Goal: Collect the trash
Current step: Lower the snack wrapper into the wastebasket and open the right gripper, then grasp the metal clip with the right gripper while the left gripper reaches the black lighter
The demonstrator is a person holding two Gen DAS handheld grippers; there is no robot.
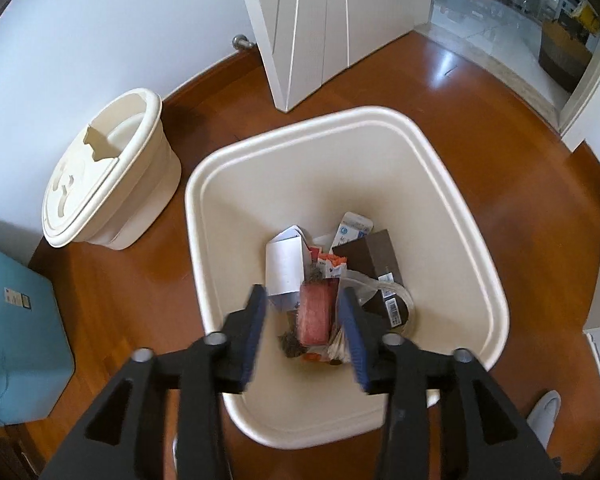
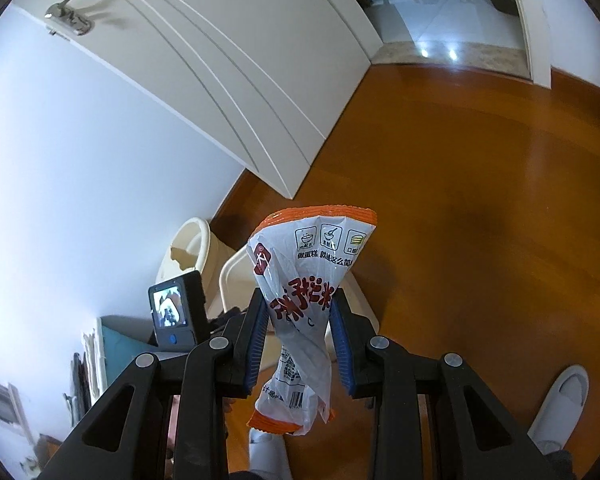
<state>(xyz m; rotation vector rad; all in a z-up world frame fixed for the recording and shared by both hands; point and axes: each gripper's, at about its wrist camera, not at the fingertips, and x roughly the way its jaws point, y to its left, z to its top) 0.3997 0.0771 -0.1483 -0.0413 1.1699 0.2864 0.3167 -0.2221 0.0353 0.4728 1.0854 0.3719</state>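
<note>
My left gripper (image 1: 306,328) hangs over the cream trash bin (image 1: 260,168) with its jaws spread and nothing between them. Down in the bin I see a heap of rubbish: a pink-red packet (image 1: 316,312) near the centre, a folded white paper (image 1: 286,264) at its eleven o'clock, a dark brown box (image 1: 374,256) at about two o'clock, a white-and-blue carton (image 1: 354,230) at twelve, and clear plastic wrap (image 1: 396,300) at three. The bin's detached swing lid (image 1: 108,172) sits on the wooden floor (image 1: 500,160) at the bin's nine o'clock, against the wall.

My right gripper (image 2: 300,320) is clamped on a crumpled white snack bag with orange edges (image 2: 312,264), pinched at its waist. In this view part of the bin's rim (image 2: 230,276) shows just behind the bag, at its nine o'clock.
</note>
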